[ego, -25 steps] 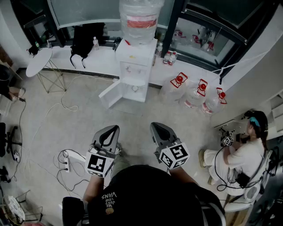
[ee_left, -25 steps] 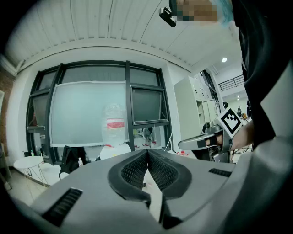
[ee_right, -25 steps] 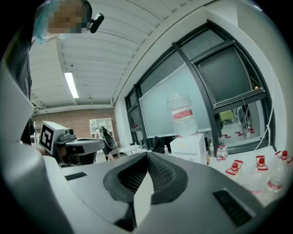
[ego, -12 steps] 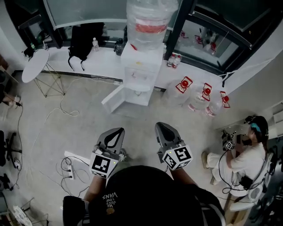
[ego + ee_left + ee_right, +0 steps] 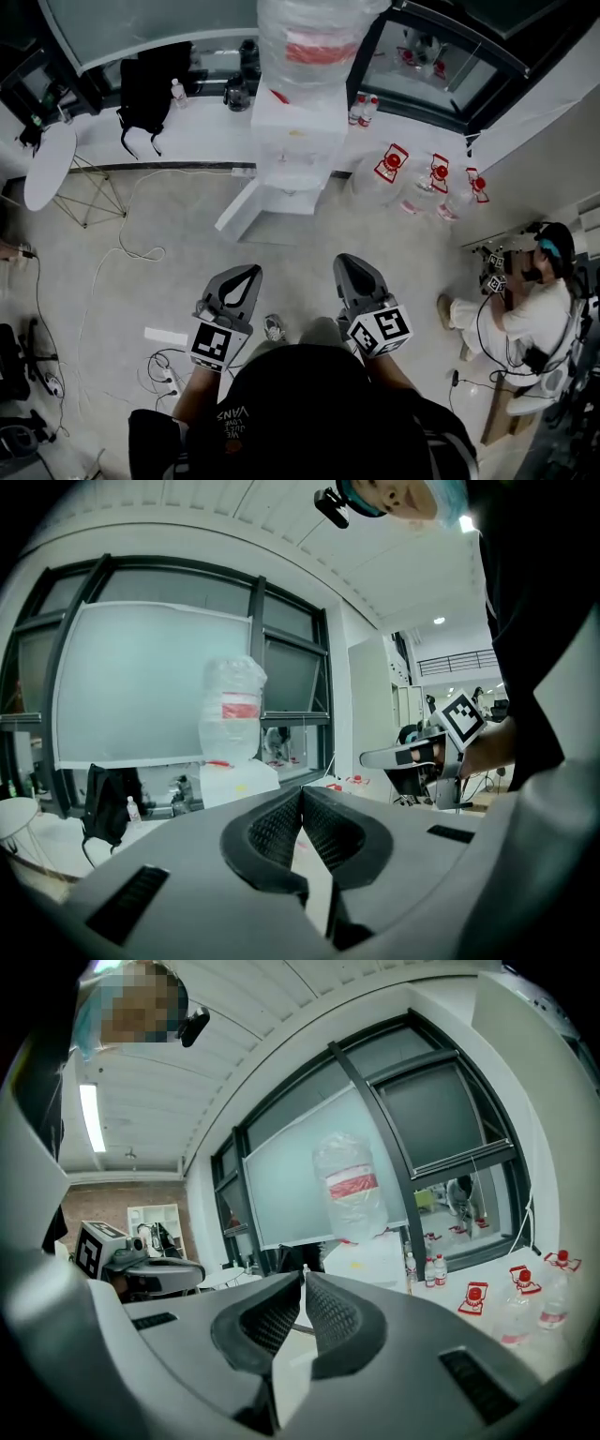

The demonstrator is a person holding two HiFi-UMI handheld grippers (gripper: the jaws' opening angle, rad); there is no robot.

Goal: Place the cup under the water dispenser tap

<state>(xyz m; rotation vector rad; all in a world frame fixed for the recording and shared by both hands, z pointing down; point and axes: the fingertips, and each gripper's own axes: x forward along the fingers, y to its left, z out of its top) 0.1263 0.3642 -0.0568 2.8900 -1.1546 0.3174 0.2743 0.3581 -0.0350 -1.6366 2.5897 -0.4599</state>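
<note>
Left gripper (image 5: 246,272) closed; right gripper (image 5: 343,261) closed (both level).

Clear plastic bottle (image 5: 314,42), smooth white dispenser (image 5: 295,127), matt floor (image 5: 141,291) (faintly speckled)

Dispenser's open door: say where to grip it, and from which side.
Take the door by its free outer edge, from the front-left: it hangs swung open off the water dispenser, so that thin edge points outward, likely narrow enough to pinch.

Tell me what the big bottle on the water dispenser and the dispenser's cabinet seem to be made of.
The big bottle looks like clear glossy plastic: see-through, with bright highlights and a red band. The dispenser's cabinet looks like smooth white plastic or painted metal; its even, matte surface leaves that open.
</note>
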